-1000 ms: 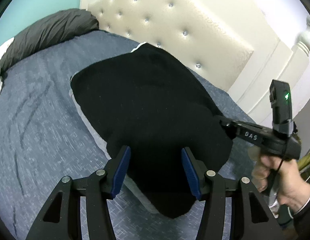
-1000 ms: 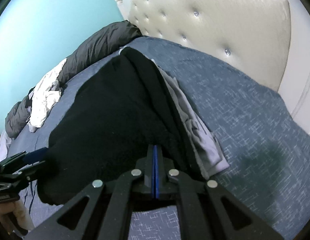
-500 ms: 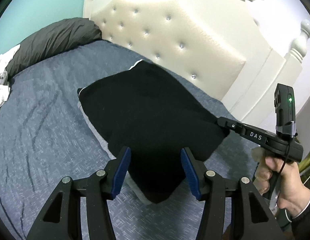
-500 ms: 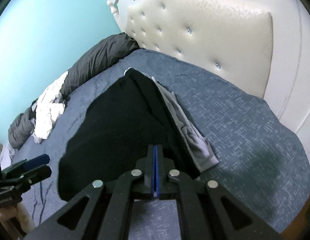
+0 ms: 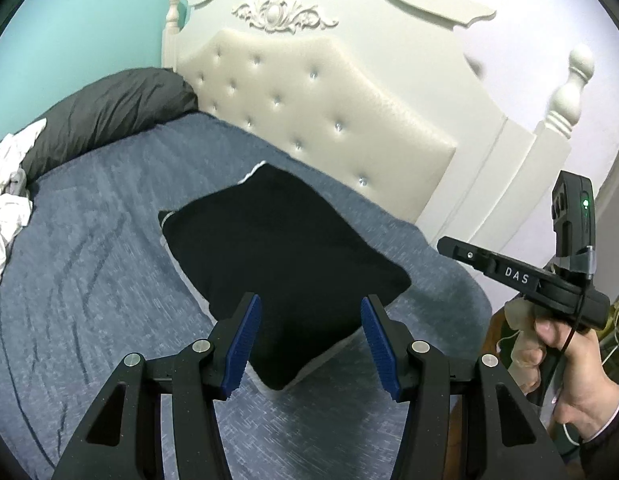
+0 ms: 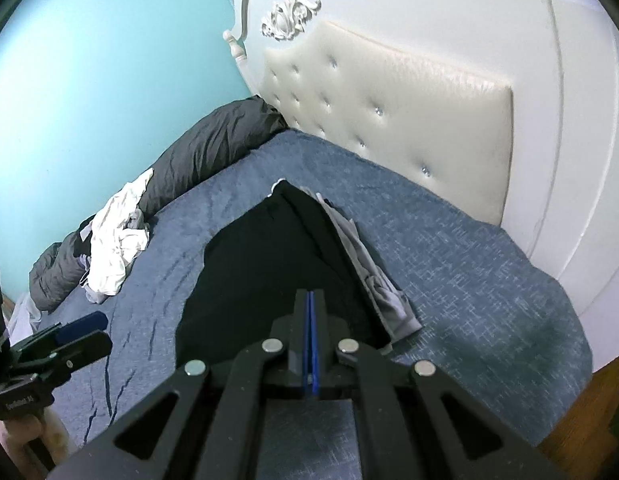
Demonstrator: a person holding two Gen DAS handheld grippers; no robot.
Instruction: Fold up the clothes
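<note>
my left gripper sits at bottom centre of the left view, blue pads spread wide, nothing between them, raised over the bed. folded black garment lies mid-frame on the blue bedspread, with a grey garment sticking out from under its right edge in the right view. my right gripper is at bottom centre of its view, pads pressed together; it looks clear of the black garment's near edge, can't tell for sure if any cloth is pinched. in the left view it shows at the right edge, held in my hand, tip off the cloth. tufted white headboard in the upper frame. dark duvet and a crumpled white cloth pile at the left of the right view.
</note>
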